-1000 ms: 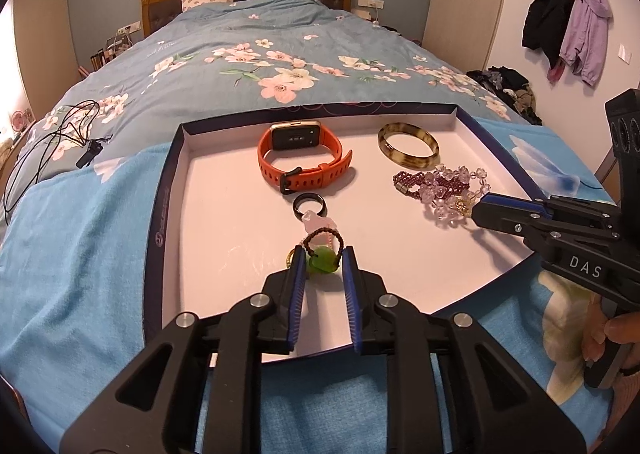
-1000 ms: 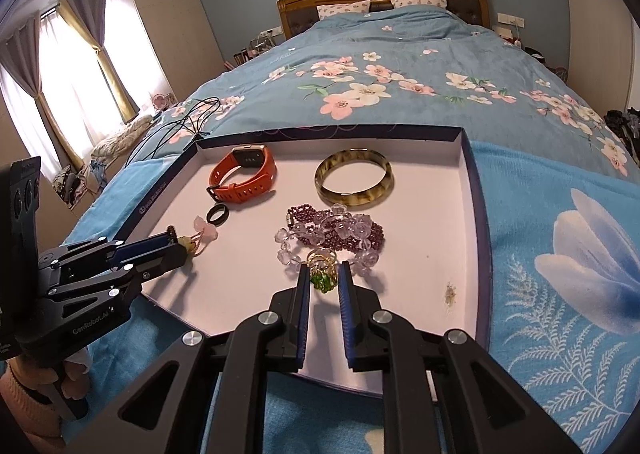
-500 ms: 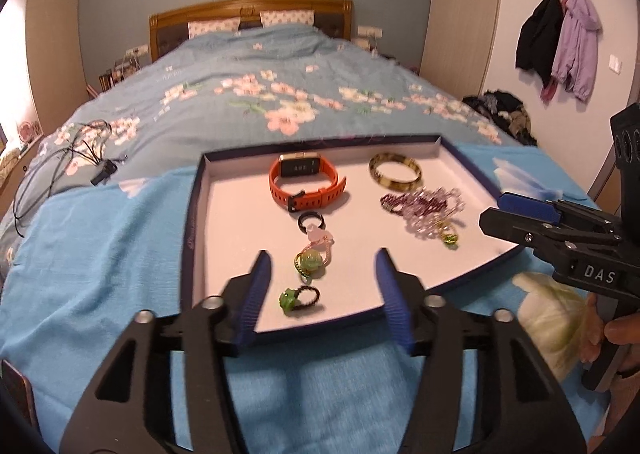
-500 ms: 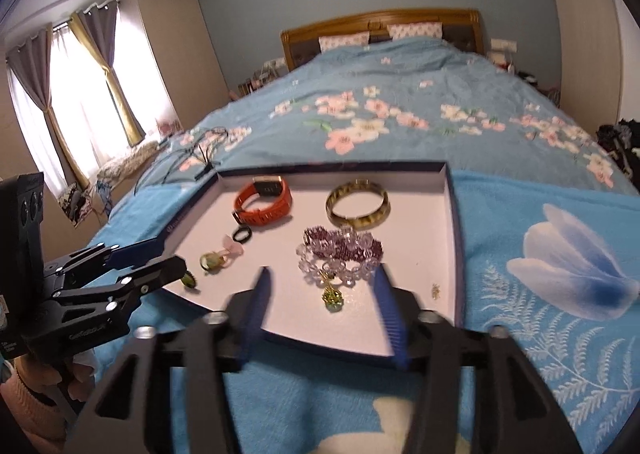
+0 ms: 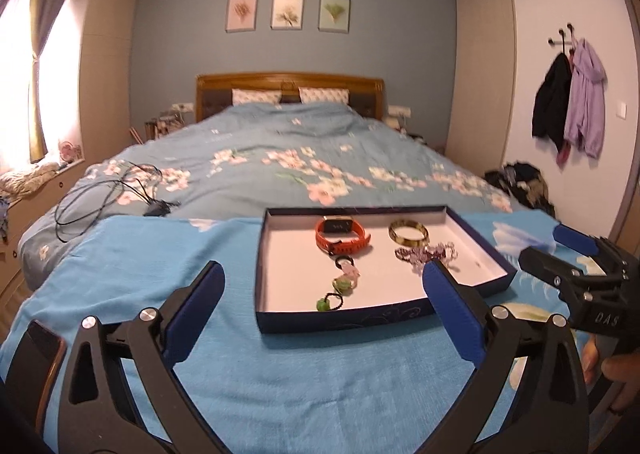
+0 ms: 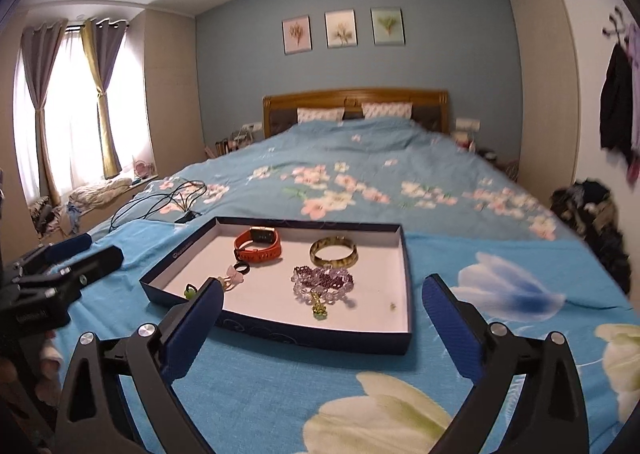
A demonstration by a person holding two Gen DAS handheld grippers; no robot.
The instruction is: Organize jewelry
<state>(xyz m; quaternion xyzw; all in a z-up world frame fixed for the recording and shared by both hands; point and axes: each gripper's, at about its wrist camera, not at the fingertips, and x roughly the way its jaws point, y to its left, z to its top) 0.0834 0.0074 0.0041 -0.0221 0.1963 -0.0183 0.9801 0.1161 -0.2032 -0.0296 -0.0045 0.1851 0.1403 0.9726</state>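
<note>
the left tongs [image 5: 324, 286] are seen low in the frame, jaws opening wide, nothing held between them. the right tongs [image 6: 322, 296] are likewise spread and opening, empty. just past both, a shallow box [image 5: 340, 320] is set on a blue blanket [image 5: 160, 254] at the centre. inside it, an orange watch [image 5: 342, 238] and a bangle [image 5: 409, 235] are laid at the far side, a bead bracelet [image 6: 324, 280] nearer, small green trinkets [image 5: 330, 302] along the near left edge. a phone [image 5: 36, 358] is seen at lower left.
</note>
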